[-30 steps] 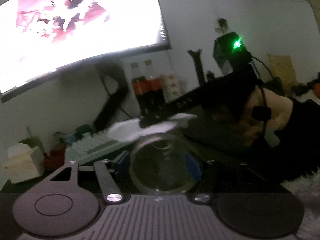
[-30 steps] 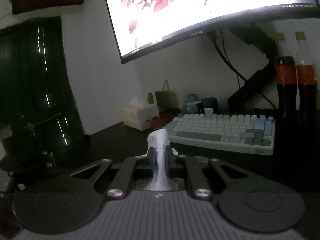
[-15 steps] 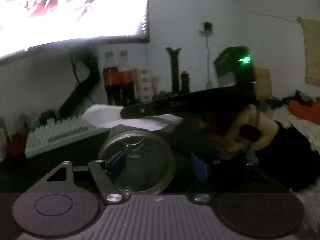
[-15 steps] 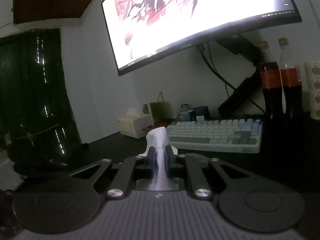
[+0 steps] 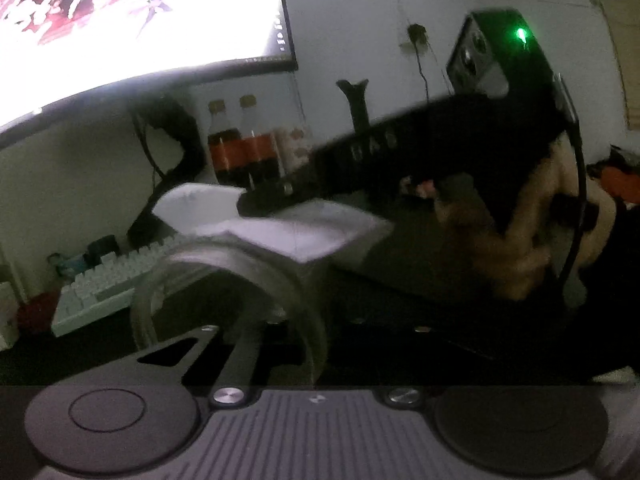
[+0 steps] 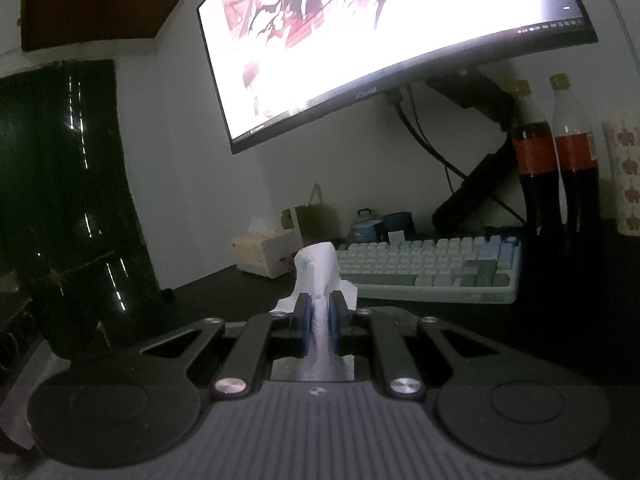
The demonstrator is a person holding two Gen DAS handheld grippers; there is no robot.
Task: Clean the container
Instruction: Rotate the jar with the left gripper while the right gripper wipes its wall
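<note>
- The left gripper [image 5: 280, 320] has just been closing; its jaws are pressed nearly together at the rim of the glass jar [image 5: 232, 292], which lies just before it.
- The right gripper [image 6: 319, 320] pinches a white tissue [image 6: 318, 272] above the jar.

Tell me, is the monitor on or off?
On: the monitor glows bright in the dim room, showing a red and white picture.

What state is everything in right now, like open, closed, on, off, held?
glass jar: empty, no lid seen
left gripper: shut, fingertips hidden behind the jar
right gripper: shut on the tissue
tissue: crumpled, pinched upright
monitor: switched on
cola bottles: upright, capped
</note>
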